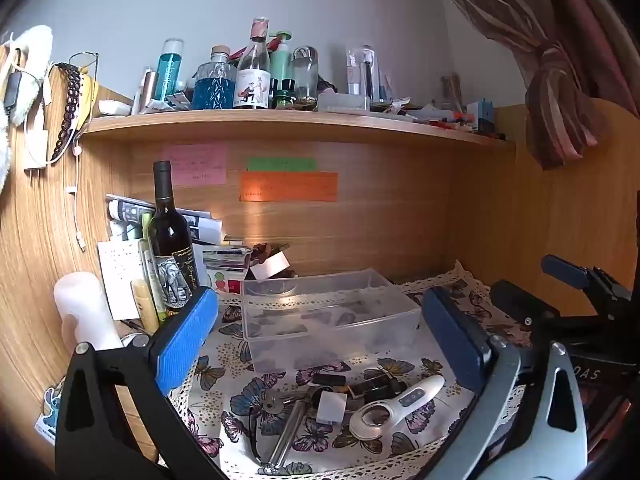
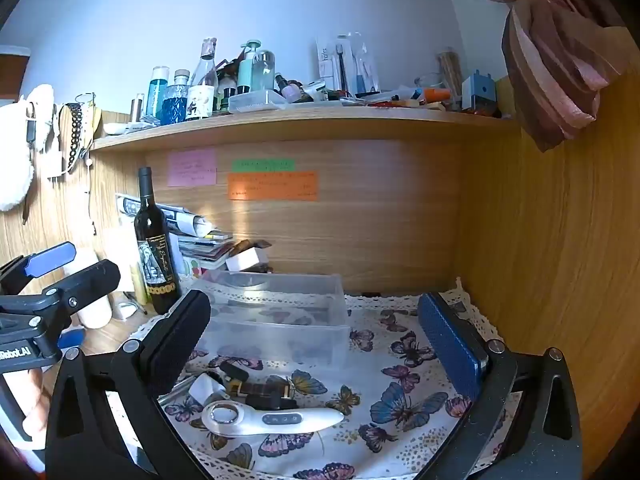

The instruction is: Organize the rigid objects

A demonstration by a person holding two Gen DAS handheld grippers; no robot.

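I am at a wooden desk nook with a butterfly cloth point(image 1: 400, 436) spread over the top, its lace edge showing at the back and front. A shelf point(image 1: 280, 122) above is crowded with bottles and small clutter, and three sticky notes, pink, green and orange, are stuck on the back panel. A wine bottle point(image 1: 170, 240) stands upright at the left, next to papers and books, and a curtain point(image 2: 560, 72) hangs tied at the upper right.

A clear bin point(image 1: 328, 316) sits on the cloth toward the back, between my fingers in both views. In front of it lies a loose heap: a white magnifier point(image 2: 268, 420) on its side, a white cube point(image 1: 331, 407), a dark strap-like piece point(image 2: 260, 390), and a metal roller point(image 1: 288, 428) with its handle running toward me. The heap is below and just ahead of my left gripper point(image 1: 320, 340), and low and left of my right gripper point(image 2: 320, 352), near its left finger.

Both of my grippers are spread wide, holding nothing and touching nothing, hovering above the cloth. Each appears at the edge of the other's view.
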